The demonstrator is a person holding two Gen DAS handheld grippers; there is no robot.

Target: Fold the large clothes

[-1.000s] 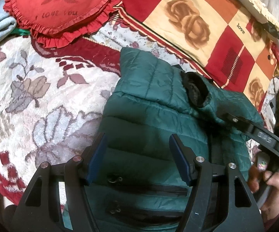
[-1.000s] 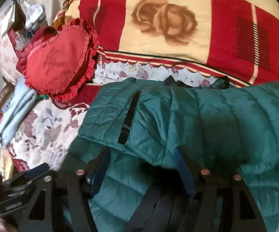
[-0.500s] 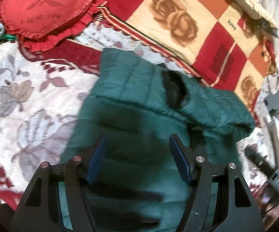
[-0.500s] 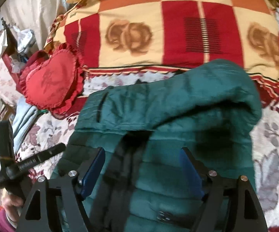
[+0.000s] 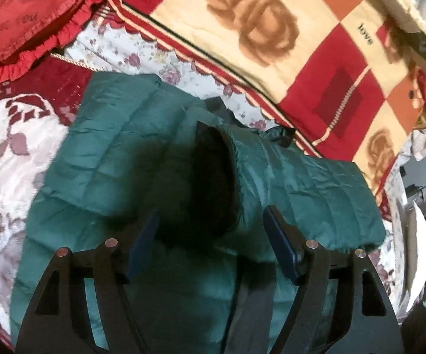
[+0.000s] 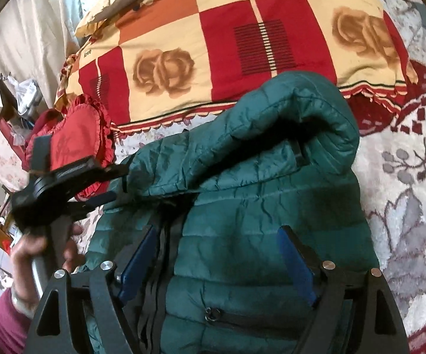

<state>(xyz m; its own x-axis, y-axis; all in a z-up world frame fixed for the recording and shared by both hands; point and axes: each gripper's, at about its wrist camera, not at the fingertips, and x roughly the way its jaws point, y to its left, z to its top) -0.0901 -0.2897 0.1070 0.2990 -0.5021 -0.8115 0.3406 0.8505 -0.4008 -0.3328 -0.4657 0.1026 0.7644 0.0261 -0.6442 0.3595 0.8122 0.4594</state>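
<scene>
A dark green quilted jacket (image 5: pixel 109 153) lies front-up on the bed, both sleeves folded across its chest. The dark cuff (image 5: pixel 213 183) of one sleeve gapes just ahead of my left gripper (image 5: pixel 210 221). Its jaws are opening, and no pad presses on the cloth. My right gripper (image 6: pixel 217 236) hovers over the jacket (image 6: pixel 257 206) beside the black front zip (image 6: pixel 165 265). Its jaws are opening too, with only flat fabric below them. The right wrist view also shows the left gripper (image 6: pixel 115 185) at the jacket's left shoulder, held by a hand (image 6: pixel 44 250).
A red heart-shaped frilled cushion (image 5: pixel 21 14) lies at the far left. A red and cream rose-patterned quilt (image 5: pixel 271 29) runs along the back. The floral bedspread (image 6: pixel 404 206) shows on both sides of the jacket. Cluttered furniture (image 6: pixel 12 97) stands past the bed's left end.
The left gripper has slid right from the pocket zips to the sleeve cuff. The right gripper has drawn back from the folded sleeve, which now lies across the chest. Both jaws stand wider.
</scene>
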